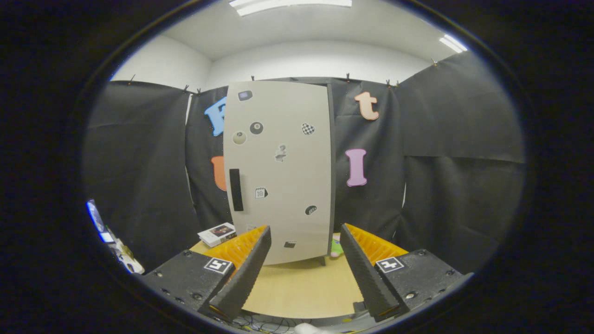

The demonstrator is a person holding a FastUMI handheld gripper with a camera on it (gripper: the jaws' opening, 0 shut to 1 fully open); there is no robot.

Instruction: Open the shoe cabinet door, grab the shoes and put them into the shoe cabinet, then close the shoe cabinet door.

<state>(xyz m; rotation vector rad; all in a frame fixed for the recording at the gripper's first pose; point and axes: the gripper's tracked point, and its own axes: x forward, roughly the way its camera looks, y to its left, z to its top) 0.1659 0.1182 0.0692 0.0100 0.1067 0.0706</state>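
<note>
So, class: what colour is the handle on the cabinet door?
Black, a vertical bar handle on the pale grey door, clearest in the gripper view.

- This is looking like a lab or studio recording booth, not a home: black cloth [445, 139] is hanging from clips along the top, closing in the space.
- Plain white walls [320, 60] and a ceiling with strip lights [292, 4] are rising above the cloth.
- A lone shoe cabinet [278, 171], stickers dotting its door, is standing on a pale wooden table [301, 287], staged like a prop.
- Loose cables [264, 324] are trailing below the table's near edge.
</note>
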